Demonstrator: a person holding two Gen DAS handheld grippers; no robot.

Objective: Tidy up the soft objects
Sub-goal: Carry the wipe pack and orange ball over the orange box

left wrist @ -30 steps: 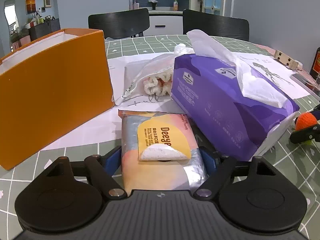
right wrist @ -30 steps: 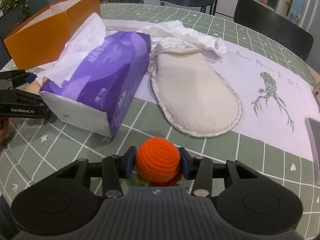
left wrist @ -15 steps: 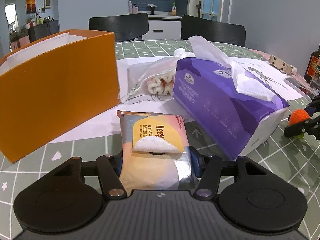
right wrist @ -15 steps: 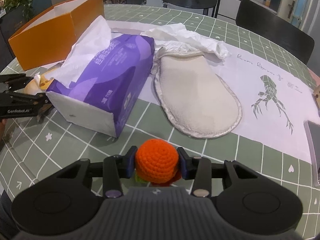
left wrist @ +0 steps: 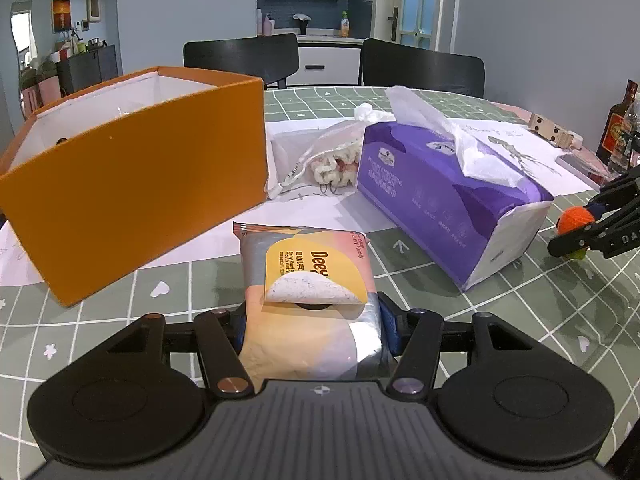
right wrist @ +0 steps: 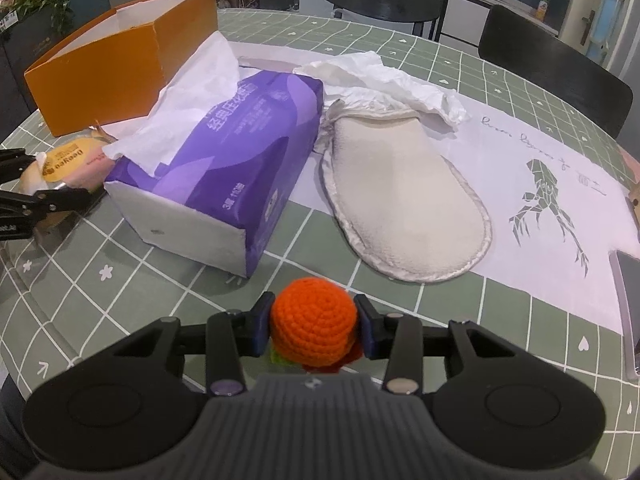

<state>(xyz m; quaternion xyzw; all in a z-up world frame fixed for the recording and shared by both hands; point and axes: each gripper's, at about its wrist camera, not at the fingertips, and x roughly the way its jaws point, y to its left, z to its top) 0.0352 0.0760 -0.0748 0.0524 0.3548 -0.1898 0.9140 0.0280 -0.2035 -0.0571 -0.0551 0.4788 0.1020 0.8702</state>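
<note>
- orange box [left wrist: 132, 196], open top, white inside, stands at the left on the desk [left wrist: 500, 320] with its green checked cloth; a white printed mat lies under its far part
- left gripper [left wrist: 312, 322]: wet-wipes pack [left wrist: 308, 280] sits between the fingers [left wrist: 386, 330], both pads pressing its sides, so it is pinched; the pack sticks out forward past the tips, its sticker flap peeled up in the middle; near end of the pack hidden by the gripper body
- pack is just right of the box's near corner, apart from it; cannot tell if it is clear of the desk
- clear plastic bag with a white-and-red knitted thing [left wrist: 332, 164] lies behind, between the box and the tissue pack
- purple tissue pack [right wrist: 236, 152], one white tissue pulled up from its top, lies mid-desk on its side
- cream slipper [right wrist: 400, 200] lies sole-up just right of the tissue pack, crumpled white tissue paper [right wrist: 384, 76] at its open end
- right gripper [right wrist: 314, 326]: orange crochet ball [right wrist: 314, 326] is wedged between the two fingers [right wrist: 262, 322], pads touching both sides, pinched; green and red bits show under the ball
- ball is near the front edge, in front of the tissue pack and slipper, apart from both
- brown bottle [left wrist: 620, 124] at the far right edge
</note>
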